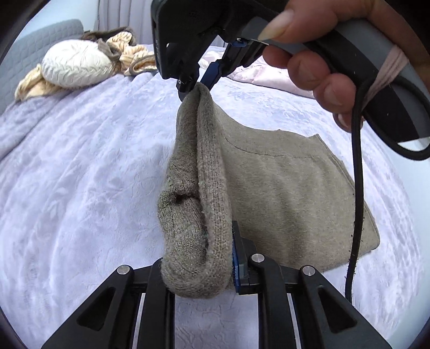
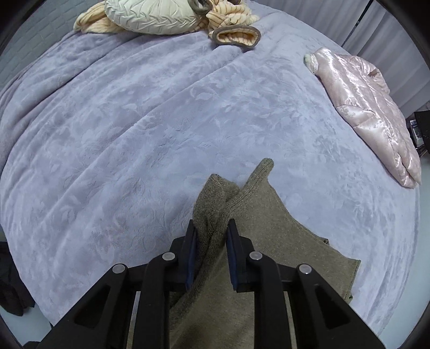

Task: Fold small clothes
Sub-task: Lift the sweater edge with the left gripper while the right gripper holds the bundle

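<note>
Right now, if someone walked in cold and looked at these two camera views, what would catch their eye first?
First, the olive knit garment in the middle of the lavender bedspread, one edge lifted and pinched at both ends by the left gripper and the right gripper. Next, a shiny pink quilted jacket lies at the bed's right side. At the far end sits a cream cushion amid striped peach fabric.
</note>
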Motion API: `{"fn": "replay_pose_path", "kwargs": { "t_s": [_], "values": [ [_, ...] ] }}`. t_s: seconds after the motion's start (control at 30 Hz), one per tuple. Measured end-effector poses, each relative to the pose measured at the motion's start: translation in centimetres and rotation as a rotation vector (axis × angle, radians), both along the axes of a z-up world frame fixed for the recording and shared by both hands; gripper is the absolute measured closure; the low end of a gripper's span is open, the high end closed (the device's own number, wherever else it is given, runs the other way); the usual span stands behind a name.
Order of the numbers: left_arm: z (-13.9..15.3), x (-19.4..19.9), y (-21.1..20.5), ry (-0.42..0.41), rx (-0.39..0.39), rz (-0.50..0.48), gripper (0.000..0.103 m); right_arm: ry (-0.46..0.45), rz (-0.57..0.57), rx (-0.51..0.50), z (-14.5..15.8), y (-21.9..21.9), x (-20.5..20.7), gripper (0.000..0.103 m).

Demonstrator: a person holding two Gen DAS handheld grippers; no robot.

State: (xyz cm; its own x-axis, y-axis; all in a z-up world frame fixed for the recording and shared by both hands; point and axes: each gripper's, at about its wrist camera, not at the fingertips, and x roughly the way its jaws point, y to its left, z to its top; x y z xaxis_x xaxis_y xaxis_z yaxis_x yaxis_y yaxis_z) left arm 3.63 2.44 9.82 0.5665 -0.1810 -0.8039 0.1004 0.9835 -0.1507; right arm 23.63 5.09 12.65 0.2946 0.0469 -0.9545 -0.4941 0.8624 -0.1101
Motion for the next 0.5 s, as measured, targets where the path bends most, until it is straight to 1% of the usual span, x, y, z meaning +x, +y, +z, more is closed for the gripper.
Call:
{"fn": "replay_pose_path", "kwargs": {
  "t_s": [0.17,0.5],
  "values": [
    [1.8,-0.5,-3.8,0.001,0.092,-0.025,0.086,-0.025,0.009,0.050,1.8,-3.4,-0.3,0.081],
    [3.5,-1.4,-8.3,-0.006,0.189,-0.073,0.086,-0.053,-0.040,0.159,4.6,-10.5,-1.2,0.081]
  ]
}}
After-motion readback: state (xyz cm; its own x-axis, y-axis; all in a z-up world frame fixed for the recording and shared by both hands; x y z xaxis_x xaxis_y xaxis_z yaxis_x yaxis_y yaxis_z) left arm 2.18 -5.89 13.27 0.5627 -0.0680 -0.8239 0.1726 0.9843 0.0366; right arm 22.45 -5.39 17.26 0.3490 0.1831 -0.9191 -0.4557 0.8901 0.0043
